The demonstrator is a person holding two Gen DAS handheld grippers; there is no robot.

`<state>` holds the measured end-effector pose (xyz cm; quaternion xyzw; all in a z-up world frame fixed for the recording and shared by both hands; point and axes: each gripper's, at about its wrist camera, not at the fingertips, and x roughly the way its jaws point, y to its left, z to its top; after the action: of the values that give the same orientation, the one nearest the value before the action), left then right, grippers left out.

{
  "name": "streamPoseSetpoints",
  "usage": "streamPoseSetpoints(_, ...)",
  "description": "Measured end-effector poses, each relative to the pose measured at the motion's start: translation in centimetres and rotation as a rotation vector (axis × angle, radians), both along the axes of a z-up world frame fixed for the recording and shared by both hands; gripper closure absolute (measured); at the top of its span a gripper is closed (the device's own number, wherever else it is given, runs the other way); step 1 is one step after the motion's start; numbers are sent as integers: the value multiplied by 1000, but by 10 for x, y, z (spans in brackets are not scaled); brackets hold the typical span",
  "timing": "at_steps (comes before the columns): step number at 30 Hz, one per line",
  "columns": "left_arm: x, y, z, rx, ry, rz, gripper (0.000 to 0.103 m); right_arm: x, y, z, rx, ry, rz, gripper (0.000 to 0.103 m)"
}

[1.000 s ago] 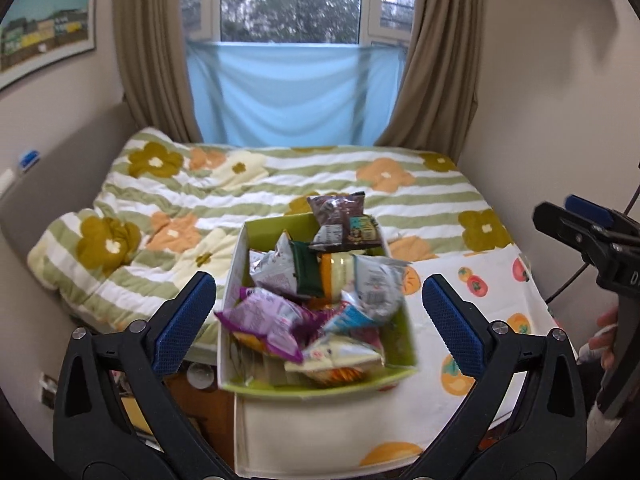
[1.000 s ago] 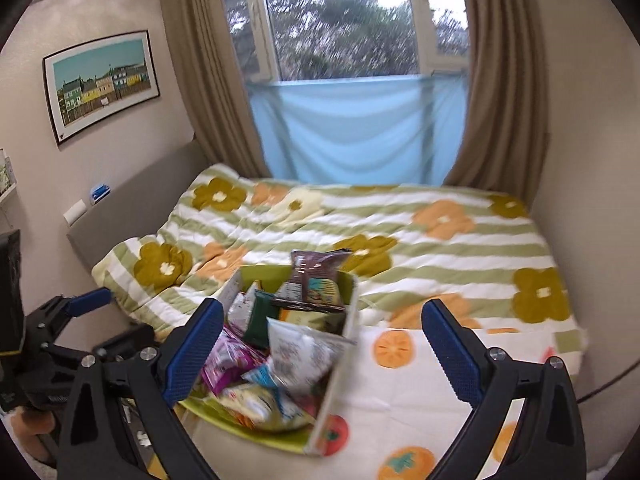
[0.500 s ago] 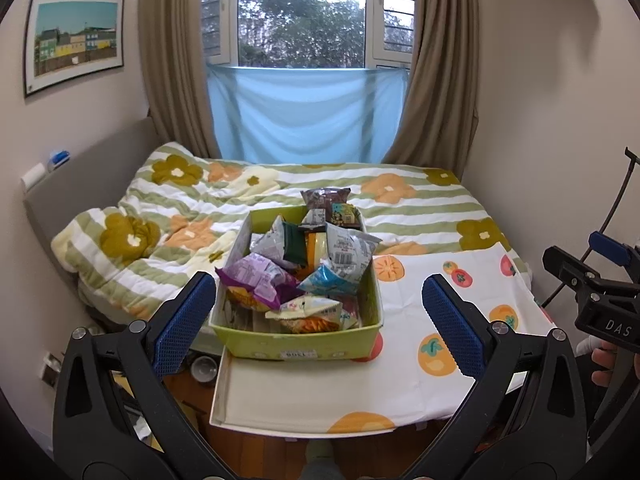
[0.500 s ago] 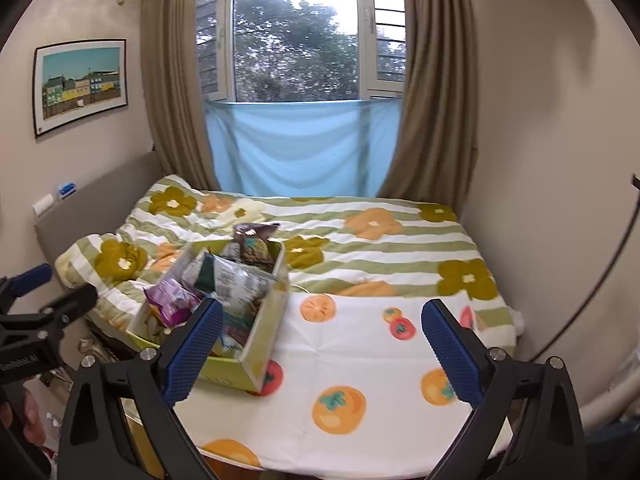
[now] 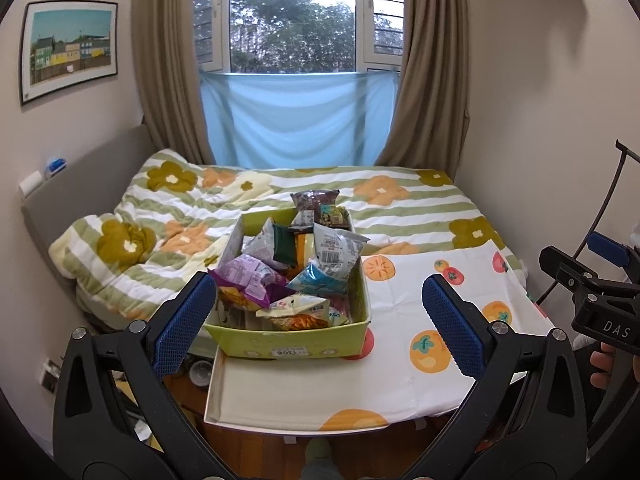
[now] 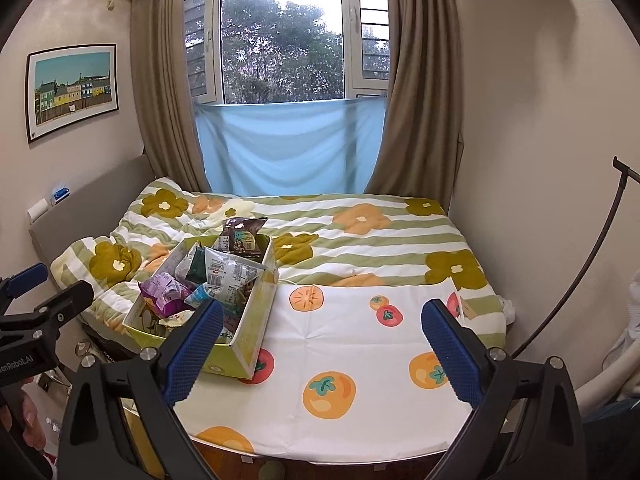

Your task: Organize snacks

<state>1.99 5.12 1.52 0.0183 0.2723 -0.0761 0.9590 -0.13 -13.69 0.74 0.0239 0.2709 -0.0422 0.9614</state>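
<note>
Up front, both the left tongs (image 5: pixel 320 312) and right tongs (image 6: pixel 322 322) gape, released. Heaped snacks (image 5: pixel 296 268) hide the green box (image 5: pixel 292 346) floor at the table (image 5: pixel 400 392) left edge; bare cloth spreads right.

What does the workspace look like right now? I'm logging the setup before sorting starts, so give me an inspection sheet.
Surface: white fruit-print cloth on a board at the bed's foot.
Job's things: green box heaped with snack packets, on the cloth's left part.
Clutter: nothing seen on the cloth.
Grippers: left gripper and right gripper open, empty, apart from the box.
Cables: a dark cable along the right wall.
Surroundings: flowered quilt, curtained window, framed picture.
</note>
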Motion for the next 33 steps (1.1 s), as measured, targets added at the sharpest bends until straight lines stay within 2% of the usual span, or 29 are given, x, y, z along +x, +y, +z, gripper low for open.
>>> streamPoseSetpoints(19,-1,1,-3,7,-4,7,0,1,1,0,-5,-4,-11,4)
streamPoseSetpoints(33,0,6,-1,-19,-4,7,0,1,0,3,-4,-13,-31,4)
